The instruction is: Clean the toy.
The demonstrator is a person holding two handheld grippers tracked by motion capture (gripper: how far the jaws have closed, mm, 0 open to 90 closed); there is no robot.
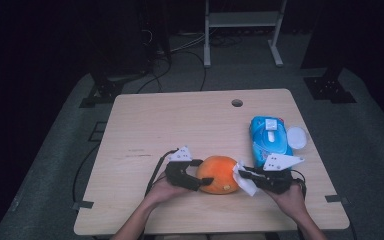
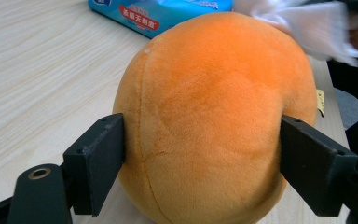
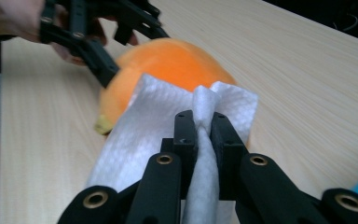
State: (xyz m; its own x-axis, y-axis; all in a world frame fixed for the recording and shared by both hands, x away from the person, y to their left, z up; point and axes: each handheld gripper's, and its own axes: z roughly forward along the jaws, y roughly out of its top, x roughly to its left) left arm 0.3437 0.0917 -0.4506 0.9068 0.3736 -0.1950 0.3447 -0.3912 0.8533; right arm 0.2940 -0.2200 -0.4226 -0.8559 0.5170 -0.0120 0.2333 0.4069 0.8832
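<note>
- Around the table, a dark room: grey carpet, cables on the floor, a white frame (image 1: 243,20) at the far side and black stands at both far corners.
- Table (image 1: 180,125): pale wood, a round hole (image 1: 237,103) near its far edge.
- Far right of the table, a blue wipe pack (image 1: 269,137) lies flat, its white lid (image 1: 297,137) open to the right.
- Near edge, centre: an orange plush ball (image 1: 219,174) rests on the wood, between the two grippers.
- Left gripper (image 2: 200,156): jaws wide, one pad pressed into each side of the ball, grasping it from the left.
- Right gripper (image 3: 205,128): jaws clenched on a bunched white wipe (image 3: 168,126), nearly together.
- Wipe: fans out ahead of the jaws and lies against the ball's right side.
</note>
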